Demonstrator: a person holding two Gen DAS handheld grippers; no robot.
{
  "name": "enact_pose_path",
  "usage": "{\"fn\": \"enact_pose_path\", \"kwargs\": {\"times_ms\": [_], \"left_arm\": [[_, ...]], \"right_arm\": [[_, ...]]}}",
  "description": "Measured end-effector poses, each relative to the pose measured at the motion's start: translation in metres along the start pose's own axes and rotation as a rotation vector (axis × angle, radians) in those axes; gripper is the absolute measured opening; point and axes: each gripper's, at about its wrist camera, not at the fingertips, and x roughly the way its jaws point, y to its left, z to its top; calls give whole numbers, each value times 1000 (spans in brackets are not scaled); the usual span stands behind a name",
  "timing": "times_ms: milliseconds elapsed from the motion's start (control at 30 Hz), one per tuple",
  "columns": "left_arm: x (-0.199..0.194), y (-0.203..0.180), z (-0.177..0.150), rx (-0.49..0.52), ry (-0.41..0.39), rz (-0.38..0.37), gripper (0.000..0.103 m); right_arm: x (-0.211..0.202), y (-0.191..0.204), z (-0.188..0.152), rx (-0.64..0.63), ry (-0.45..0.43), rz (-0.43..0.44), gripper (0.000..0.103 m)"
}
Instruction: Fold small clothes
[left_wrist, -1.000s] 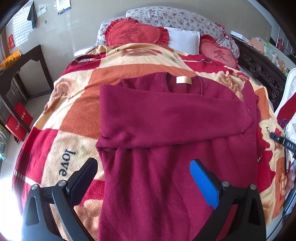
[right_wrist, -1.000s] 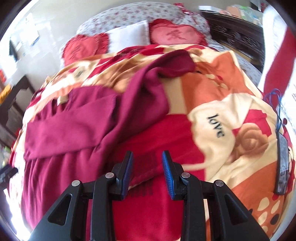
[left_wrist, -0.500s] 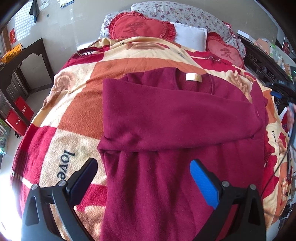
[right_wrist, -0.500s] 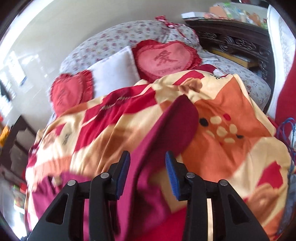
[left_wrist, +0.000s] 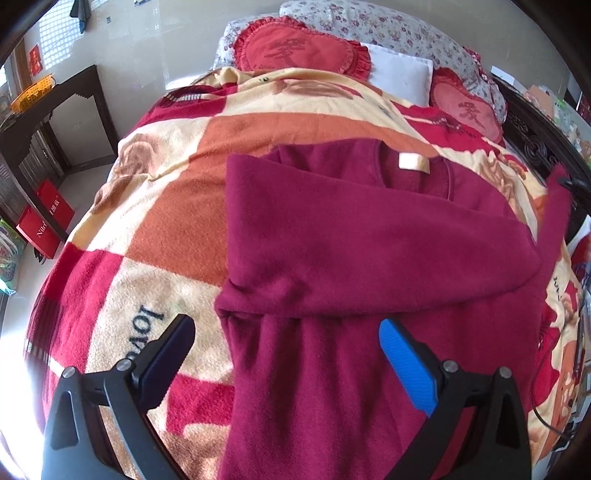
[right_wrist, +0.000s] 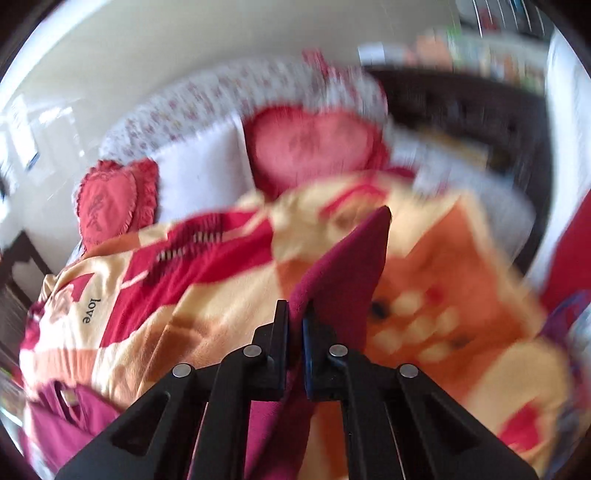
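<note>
A dark red fleece sweater (left_wrist: 332, 258) lies on the patterned blanket (left_wrist: 177, 206), neck label towards the pillows. Its left sleeve is folded across the chest. My left gripper (left_wrist: 284, 354) is open and empty, hovering above the sweater's lower body. My right gripper (right_wrist: 295, 321) is shut on the right sleeve (right_wrist: 347, 266) and holds it lifted off the blanket. In the left wrist view the raised sleeve (left_wrist: 554, 218) shows at the right edge, with the right gripper (left_wrist: 574, 184) only partly seen.
Two red heart cushions (left_wrist: 299, 48) (left_wrist: 465, 107) and a white pillow (left_wrist: 399, 74) lie at the head of the bed. A dark wooden table (left_wrist: 44, 110) and red boxes (left_wrist: 44, 218) stand left of the bed. A dark carved bed frame (left_wrist: 535, 140) runs along the right.
My right gripper has closed on the right sleeve and lifted it off the blanket. My left gripper has stayed open while its view crept forward over the sweater.
</note>
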Motion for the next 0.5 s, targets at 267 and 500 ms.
{"fn": "enact_pose_path", "kwargs": {"times_ms": [267,500], "left_arm": [[-21,26,12,-82,-59,-28,102],[-47,47,12,-126,-110,-16,102]], "right_arm": [[-109,46,13,-219,-91,179,0],[-147,192,-44,-465,-21,528,0]]}}
